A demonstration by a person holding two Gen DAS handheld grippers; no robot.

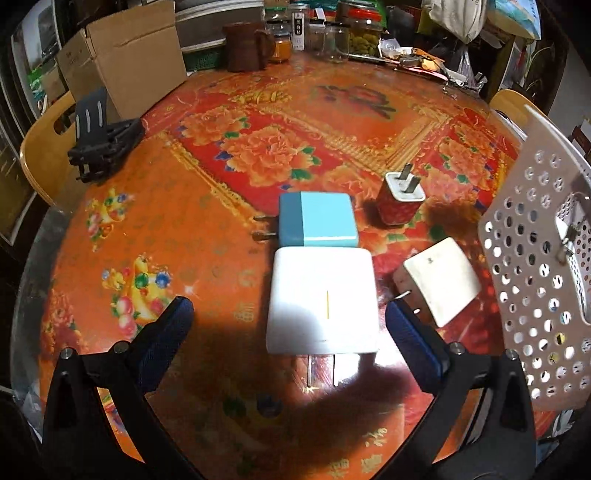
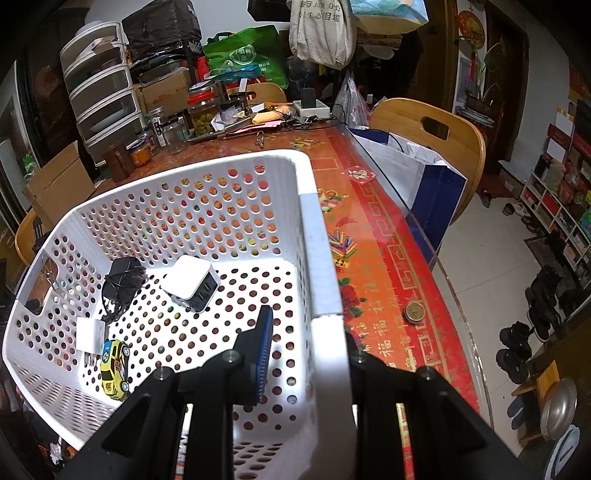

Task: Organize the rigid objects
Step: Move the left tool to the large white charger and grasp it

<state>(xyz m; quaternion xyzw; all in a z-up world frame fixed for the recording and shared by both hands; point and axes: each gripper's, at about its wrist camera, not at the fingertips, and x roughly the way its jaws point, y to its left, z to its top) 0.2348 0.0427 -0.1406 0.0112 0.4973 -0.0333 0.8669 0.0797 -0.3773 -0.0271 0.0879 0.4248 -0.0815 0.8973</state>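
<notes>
My left gripper [image 1: 290, 317] is open wide above the table, its blue pads either side of a large white charger [image 1: 322, 304] lying flat and not touching it. Beyond it lie a blue two-tone charger [image 1: 317, 219], a small charger with a red patterned body [image 1: 400, 197] standing prongs up, and a tilted white charger [image 1: 441, 280]. The white perforated basket [image 1: 535, 266] stands at the right. My right gripper [image 2: 312, 354] is shut on the basket's right wall [image 2: 325, 288]. Inside lie a white multi-port charger [image 2: 192, 282], a black adapter [image 2: 122, 284], a small white plug [image 2: 88, 336] and a yellow toy car [image 2: 114, 369].
A black folding stand [image 1: 101, 147] and a cardboard box [image 1: 125, 62] sit at the far left. A brown jug [image 1: 245, 46] and jars [image 1: 364, 31] line the table's far edge. Wooden chairs [image 2: 428, 133] stand around the table. A coin-like disc [image 2: 413, 312] lies right of the basket.
</notes>
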